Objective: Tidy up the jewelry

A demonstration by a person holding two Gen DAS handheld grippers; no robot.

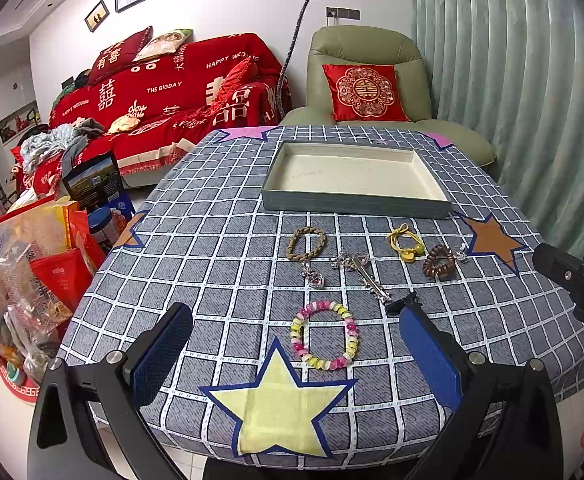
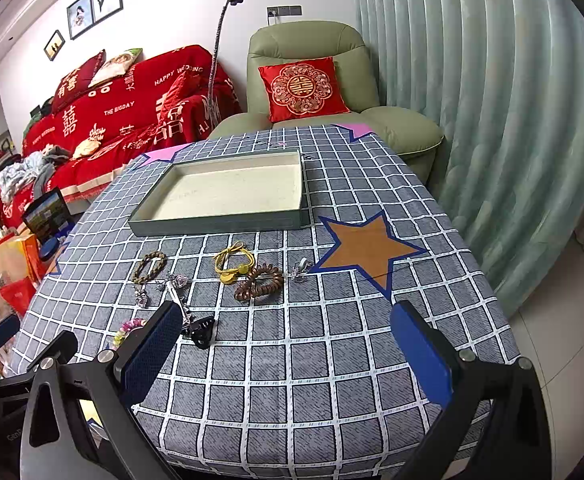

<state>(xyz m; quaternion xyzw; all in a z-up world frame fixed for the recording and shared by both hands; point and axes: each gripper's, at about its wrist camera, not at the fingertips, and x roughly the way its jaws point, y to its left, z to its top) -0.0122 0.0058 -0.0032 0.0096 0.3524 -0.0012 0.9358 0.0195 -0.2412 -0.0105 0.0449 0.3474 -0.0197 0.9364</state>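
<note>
One empty tray (image 1: 356,200) is set on the checked tablecloth (image 1: 219,248); before it lie one braided bracelet (image 1: 307,243), one beaded bracelet (image 1: 324,335), one yellow hair tie (image 1: 406,243) and one brown coil tie (image 1: 439,262). The black claw clip (image 2: 200,331) is shown whole only in the right view. Both grippers — left gripper (image 1: 296,356), right gripper (image 2: 287,354) — are held wide open, empty, above the cloth.

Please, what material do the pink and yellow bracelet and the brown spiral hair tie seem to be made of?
Pink and yellow bracelet: probably glass or plastic beads, glossy and translucent, catching light. Brown spiral hair tie: likely smooth plastic, a shiny coiled cord like a telephone wire. The pictures cannot confirm either.
</note>
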